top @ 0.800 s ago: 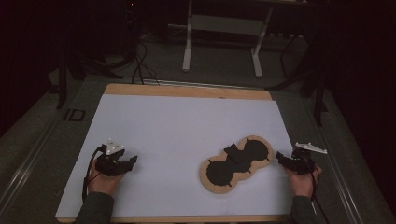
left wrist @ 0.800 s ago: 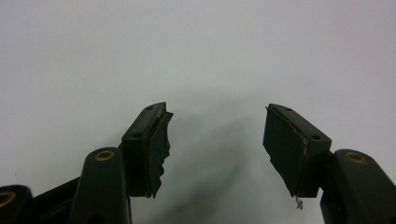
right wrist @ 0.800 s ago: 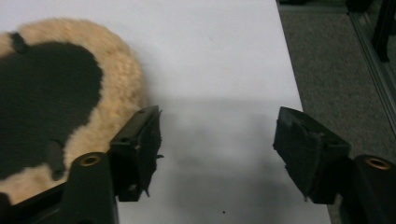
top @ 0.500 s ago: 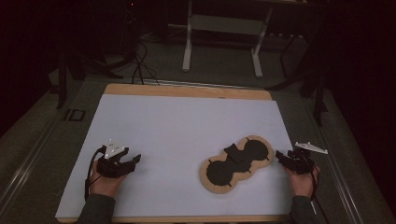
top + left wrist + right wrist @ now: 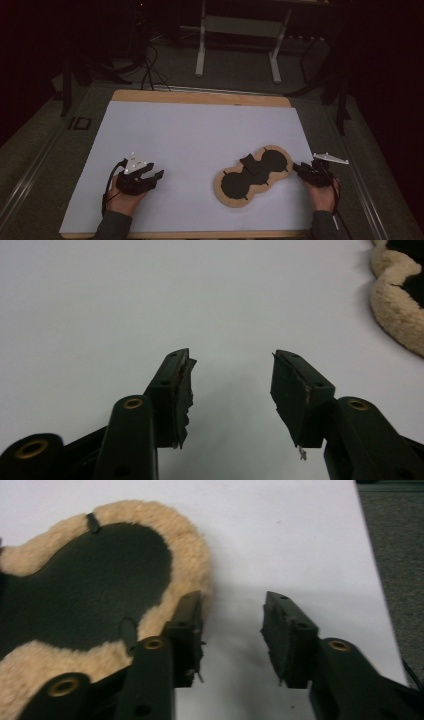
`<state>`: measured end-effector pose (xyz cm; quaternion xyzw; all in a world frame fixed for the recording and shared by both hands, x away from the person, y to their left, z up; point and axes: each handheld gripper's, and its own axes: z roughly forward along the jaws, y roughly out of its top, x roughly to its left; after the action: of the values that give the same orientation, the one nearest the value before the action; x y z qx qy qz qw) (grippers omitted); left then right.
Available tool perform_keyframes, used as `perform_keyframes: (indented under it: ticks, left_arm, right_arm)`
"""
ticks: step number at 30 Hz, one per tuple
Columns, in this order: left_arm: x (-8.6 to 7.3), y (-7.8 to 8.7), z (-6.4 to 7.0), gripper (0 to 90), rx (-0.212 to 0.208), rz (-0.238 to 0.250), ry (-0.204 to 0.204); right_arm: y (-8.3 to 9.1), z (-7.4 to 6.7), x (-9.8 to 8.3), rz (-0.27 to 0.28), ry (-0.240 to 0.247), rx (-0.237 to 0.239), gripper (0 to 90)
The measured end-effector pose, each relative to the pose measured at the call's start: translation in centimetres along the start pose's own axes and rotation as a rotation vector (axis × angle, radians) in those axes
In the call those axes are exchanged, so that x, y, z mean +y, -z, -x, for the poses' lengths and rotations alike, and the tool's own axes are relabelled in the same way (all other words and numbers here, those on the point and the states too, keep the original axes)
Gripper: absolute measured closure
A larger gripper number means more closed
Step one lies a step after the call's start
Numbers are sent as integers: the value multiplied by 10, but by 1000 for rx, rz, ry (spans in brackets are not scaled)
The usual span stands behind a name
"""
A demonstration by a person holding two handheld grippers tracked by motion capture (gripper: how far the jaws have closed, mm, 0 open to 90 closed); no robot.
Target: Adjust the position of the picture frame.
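Right tool [image 5: 232, 630] gapes empty at the edge of the fleecy pad [image 5: 95, 585] lying on the white worktop [image 5: 200, 135], and may only snag loose fleece, dragging the pad sideways.

- We see the left gripper [image 5: 232, 385] with its two black jaws standing apart, nothing between them.
- Under them lies the plain white table sheet [image 5: 100, 300].
- Well beyond the jaws, at the upper right, curves the tan fleece-rimmed pad [image 5: 395, 315].
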<state>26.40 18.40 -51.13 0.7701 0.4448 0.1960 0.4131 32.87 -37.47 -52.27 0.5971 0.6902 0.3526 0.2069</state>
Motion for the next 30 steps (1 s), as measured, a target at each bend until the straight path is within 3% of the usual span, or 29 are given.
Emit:
perform_keyframes:
  ticks: [1,3,7,10,15,21,30]
  left_arm:
    - [0,0,-1,533,3,0,-5]
    - [0,1,-3,560,12,2,8]
    - [-2,4,-12,622,39,6,42]
    - [-2,5,-14,678,52,4,51]
    - [-4,5,-21,763,44,2,113]
    - [-4,4,-22,828,62,-8,119]
    - [-5,3,-22,797,87,-12,123]
  right_arm:
    - [0,-2,-1,-9,9,25,711]
    - [0,-6,-2,-29,36,31,792]
    - [-1,-10,-5,-71,72,20,890]
    - [-3,-11,-6,-95,77,28,897]
    - [-2,-15,-6,-117,101,32,898]
    - [-1,-17,-7,-127,95,34,898]
    - [2,-18,-8,-145,93,47,898]
